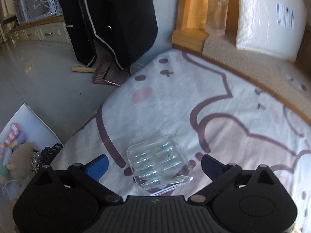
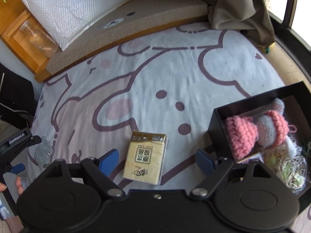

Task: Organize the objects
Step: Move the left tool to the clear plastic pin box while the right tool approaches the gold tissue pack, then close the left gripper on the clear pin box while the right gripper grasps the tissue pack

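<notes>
A clear plastic case [image 1: 158, 164] with small shiny pieces inside lies on the cartoon-print bedsheet [image 1: 175, 104]. My left gripper [image 1: 155, 164] is open, its blue fingers on either side of the case, not touching it. The case also shows in the right wrist view [image 2: 43, 151] at the far left. A beige tissue pack [image 2: 145, 158] lies on the sheet between the open fingers of my right gripper [image 2: 157, 160]. A black box [image 2: 219, 124] at the right holds pink and grey crochet pieces [image 2: 252, 134] and other small items.
A white padded mailer [image 2: 77, 7] leans on the beige ledge behind the bed. A wooden nightstand [image 1: 190, 36] with a clear bottle stands at the corner. A black jacket [image 1: 112, 19] hangs over the floor. A white box of soft toys [image 1: 19, 145] sits left. A curtain [image 2: 243, 7] hangs right.
</notes>
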{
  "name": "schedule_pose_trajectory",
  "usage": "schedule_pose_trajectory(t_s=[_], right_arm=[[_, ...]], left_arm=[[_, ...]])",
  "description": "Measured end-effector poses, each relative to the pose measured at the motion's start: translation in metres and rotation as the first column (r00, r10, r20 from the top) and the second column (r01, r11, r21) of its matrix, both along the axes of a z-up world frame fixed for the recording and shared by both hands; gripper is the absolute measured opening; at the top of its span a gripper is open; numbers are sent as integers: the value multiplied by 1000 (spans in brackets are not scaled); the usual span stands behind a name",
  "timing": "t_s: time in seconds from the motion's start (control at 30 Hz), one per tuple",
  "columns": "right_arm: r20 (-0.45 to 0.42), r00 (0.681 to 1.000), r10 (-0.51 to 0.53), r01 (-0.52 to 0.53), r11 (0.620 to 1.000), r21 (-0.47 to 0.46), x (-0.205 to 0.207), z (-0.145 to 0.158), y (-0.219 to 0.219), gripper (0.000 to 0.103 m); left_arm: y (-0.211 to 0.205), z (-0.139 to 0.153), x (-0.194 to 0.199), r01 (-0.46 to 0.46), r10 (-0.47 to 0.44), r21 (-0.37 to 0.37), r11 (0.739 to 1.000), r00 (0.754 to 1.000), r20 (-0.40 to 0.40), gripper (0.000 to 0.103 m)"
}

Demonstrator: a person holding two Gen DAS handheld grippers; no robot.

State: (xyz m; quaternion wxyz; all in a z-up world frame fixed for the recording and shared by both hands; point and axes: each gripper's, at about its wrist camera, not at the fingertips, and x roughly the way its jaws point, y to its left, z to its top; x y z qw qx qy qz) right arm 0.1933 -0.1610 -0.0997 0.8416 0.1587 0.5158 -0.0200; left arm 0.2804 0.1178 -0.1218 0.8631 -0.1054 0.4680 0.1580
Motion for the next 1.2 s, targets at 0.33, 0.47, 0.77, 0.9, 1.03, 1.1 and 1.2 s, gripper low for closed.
schedule_pose_trajectory(t_s=[0.33, 0.47, 0.77, 0.9, 1.03, 1.1, 1.2], right_arm=[[-34, 999, 25, -25, 1000, -1, 14, -28, 11, 83], [-16, 999, 32, -33, 999, -25, 18, -35, 12, 83], [50, 978, 201, -196, 976, -91, 12, -36, 22, 65], [57, 962, 268, -260, 959, -115, 6, -32, 25, 56], [52, 944, 327, -317, 937, -146, -3, -31, 28, 56], [45, 933, 356, -346, 925, -156, -9, -31, 29, 56], [25, 918, 396, -386, 907, -170, -20, -30, 28, 56]], left_arm=[[-10, -23, 15, -24, 26, 54, 998, 999, -40, 93], [-6, -26, 12, 0, 1, 32, 999, 1000, -26, 84], [-9, -25, -10, 137, -136, 47, 989, 990, -29, 82], [-16, -24, -26, 214, -211, 51, 976, 976, -49, 82], [-28, -23, -46, 289, -286, 56, 956, 956, -66, 82], [-34, -23, -56, 316, -312, 53, 947, 947, -76, 82], [-44, -23, -71, 351, -345, 51, 935, 934, -90, 82]])
